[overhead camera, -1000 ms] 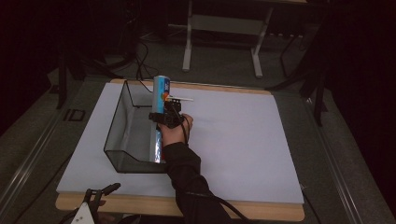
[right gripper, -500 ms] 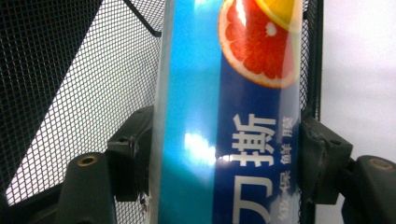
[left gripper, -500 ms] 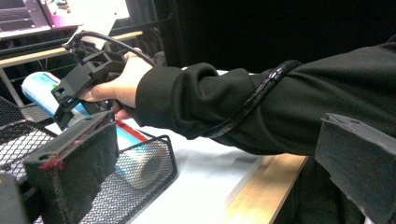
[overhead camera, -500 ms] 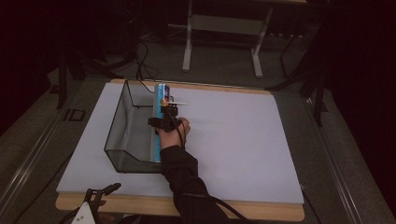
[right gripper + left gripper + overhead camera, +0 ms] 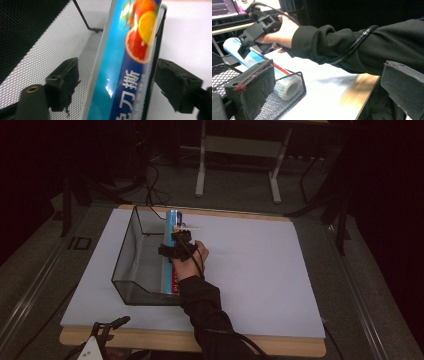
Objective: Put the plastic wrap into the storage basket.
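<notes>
The long blue box [image 5: 120, 75], with fruit printed on it, is seen lying inside the wire basket [image 5: 131, 270], pressed along the basket's right wall. Its long side runs straight away from the right tongs [image 5: 117, 87], so the far end points forward and the near end comes back toward the hand.

In the right gripper view the box is seen between the two jaws. The jaws are spread apart, one on each side, with the basket wall caught inside the gap too. A small gap is seen between the left jaw and the box, so nothing is being pinched. A judgement: the tongs would have to be closed across the short width of the box for it to be held.

The left tongs [image 5: 324, 95] are held low at the near edge of the surface [image 5: 260, 270], well apart from the box. Their jaws are spread wide and nothing is held between them. The right tongs are much nearer to the box.
</notes>
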Motion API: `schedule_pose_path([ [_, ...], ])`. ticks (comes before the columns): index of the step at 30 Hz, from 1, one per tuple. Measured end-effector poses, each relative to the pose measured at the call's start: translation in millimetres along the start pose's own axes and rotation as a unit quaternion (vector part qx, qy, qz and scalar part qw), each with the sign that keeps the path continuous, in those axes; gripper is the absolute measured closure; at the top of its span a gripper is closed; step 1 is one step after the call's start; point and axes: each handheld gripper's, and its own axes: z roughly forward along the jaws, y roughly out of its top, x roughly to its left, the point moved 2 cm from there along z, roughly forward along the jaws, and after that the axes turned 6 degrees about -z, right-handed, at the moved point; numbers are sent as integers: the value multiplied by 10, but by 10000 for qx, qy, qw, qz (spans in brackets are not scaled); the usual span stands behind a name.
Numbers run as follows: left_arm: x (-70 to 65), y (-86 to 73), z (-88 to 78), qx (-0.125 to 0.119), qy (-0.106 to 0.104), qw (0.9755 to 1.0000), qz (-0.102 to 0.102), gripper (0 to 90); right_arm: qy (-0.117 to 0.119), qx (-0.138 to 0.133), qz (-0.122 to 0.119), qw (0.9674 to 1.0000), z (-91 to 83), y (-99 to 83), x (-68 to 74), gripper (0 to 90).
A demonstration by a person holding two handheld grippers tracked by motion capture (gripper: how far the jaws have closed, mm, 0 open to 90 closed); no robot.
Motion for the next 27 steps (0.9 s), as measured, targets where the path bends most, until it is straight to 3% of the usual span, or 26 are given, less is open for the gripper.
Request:
schedule_pose_path([
  [6,-1,-3,6,21,11,10000,-1,2,17,-208,-526,9984,-204,15,-27,162],
  [7,0,-4,8,20,11,10000,0,2,170,-265,-744,9967,-259,12,-49,143],
  [10,0,-6,12,34,10,10000,6,2,445,-215,-921,9945,-350,-1,-100,144],
  [13,-1,-9,15,50,6,10000,5,2,385,-134,-1287,9908,-449,-28,-162,147],
  [15,-2,-10,15,49,5,10000,3,2,449,-180,-1318,9901,-524,-47,-218,141],
  [22,-6,-12,22,60,-2,10000,6,2,310,-328,-1492,9878,-795,-134,-456,139],
  [27,-8,-10,20,57,-11,10000,18,2,226,-255,-1566,9871,-942,-253,-645,139],
])
